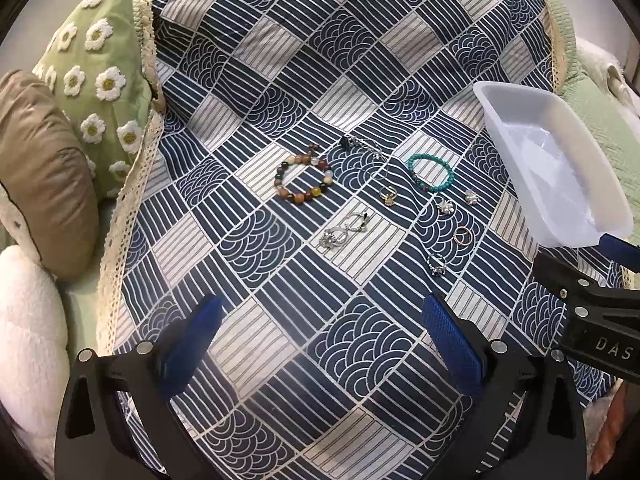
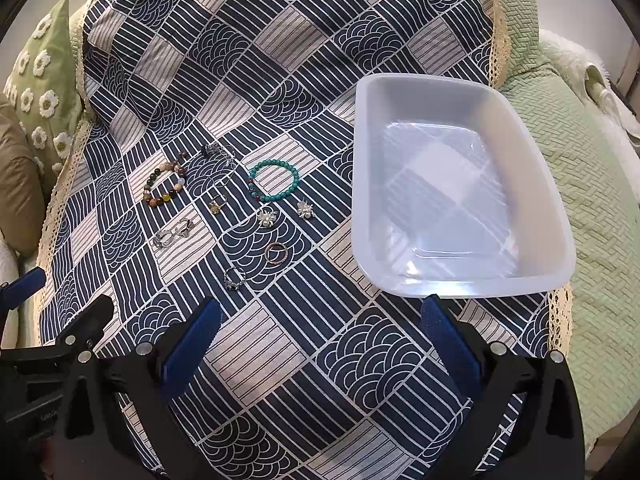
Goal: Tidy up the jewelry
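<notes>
Left gripper (image 1: 320,344) and right gripper (image 2: 320,340): both wide open, holding nothing, above the near part of the cloth (image 2: 280,360). Jewelry lies mid-cloth: mixed bracelet (image 1: 304,179), teal bracelet (image 2: 274,182), rings (image 2: 276,253). Tray (image 2: 560,216) sits at the cloth's right lace edge, apart from the jewelry. Near cloth bare.

Patterned navy cloth (image 1: 320,80), green daisy pillow (image 1: 96,76)

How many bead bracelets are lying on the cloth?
2: the multicolored bracelet lies to the left of the jewelry group, the turquoise bracelet to the right, nearer the tray. Neither is hidden.
</notes>
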The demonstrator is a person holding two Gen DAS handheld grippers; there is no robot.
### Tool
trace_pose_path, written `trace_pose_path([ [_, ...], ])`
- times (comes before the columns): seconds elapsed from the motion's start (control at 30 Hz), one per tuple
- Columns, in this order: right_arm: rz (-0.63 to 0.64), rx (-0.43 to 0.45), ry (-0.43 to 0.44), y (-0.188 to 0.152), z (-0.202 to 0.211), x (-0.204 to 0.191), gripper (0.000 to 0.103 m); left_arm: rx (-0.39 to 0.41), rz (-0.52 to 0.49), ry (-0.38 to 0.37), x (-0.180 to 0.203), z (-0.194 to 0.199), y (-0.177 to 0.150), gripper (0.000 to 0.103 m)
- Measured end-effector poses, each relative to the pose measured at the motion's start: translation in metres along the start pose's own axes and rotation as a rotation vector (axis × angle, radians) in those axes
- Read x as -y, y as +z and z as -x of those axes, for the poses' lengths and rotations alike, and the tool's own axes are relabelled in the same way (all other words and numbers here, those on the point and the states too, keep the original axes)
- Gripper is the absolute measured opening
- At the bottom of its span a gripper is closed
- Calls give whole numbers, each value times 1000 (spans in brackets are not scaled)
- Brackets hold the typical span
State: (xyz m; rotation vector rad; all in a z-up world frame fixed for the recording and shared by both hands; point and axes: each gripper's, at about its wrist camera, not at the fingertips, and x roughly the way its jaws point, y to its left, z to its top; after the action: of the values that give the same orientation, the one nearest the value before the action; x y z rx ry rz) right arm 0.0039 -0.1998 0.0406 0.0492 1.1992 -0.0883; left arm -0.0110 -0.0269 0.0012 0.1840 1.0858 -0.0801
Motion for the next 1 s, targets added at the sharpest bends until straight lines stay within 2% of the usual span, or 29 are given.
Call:
trace_pose_path([
  [0.27, 4, 7, 10, 1, 0, -2, 99, -13, 19, -5, -3, -4, 0, 96],
  [0.4, 5, 83, 57, 4, 5, -2, 99, -18, 62, 1, -13, -8, 2, 96],
  [0.47, 20, 137, 84, 5, 8, -1, 99, -17, 86, 33, -21, -10, 4, 96],
  [0.53, 30, 147, 70, 10, 9, -2, 99, -18, 102, 69, -31, -10, 8, 96],
  [0.63, 3, 97, 78, 23, 3, -1, 99, -21, 169, 41, -56, -5, 18, 96],
  [0.7, -14, 42, 114, 32, -3, -4, 99, -11, 212, -32, -72, -3, 24, 96],
  [0.77, 18, 16, 171, 40, -7, -15, 99, -56, 239, -75, -83, -11, 30, 95],
  [0.83, 58, 3, 236, 43, -9, -29, 99, -87, 225, -36, -87, -27, 41, 95],
  [0.9, 98, -30, 232, 47, -16, -43, 99, -89, 211, 58, -89, -43, 49, 95],
  [0.93, 120, -40, 230, 50, -21, -49, 99, -102, 205, 69, -87, -54, 51, 95],
  [1.0, 159, -63, 223, 56, -34, -61, 97, -137, 204, 2, -84, -70, 52, 95],
])
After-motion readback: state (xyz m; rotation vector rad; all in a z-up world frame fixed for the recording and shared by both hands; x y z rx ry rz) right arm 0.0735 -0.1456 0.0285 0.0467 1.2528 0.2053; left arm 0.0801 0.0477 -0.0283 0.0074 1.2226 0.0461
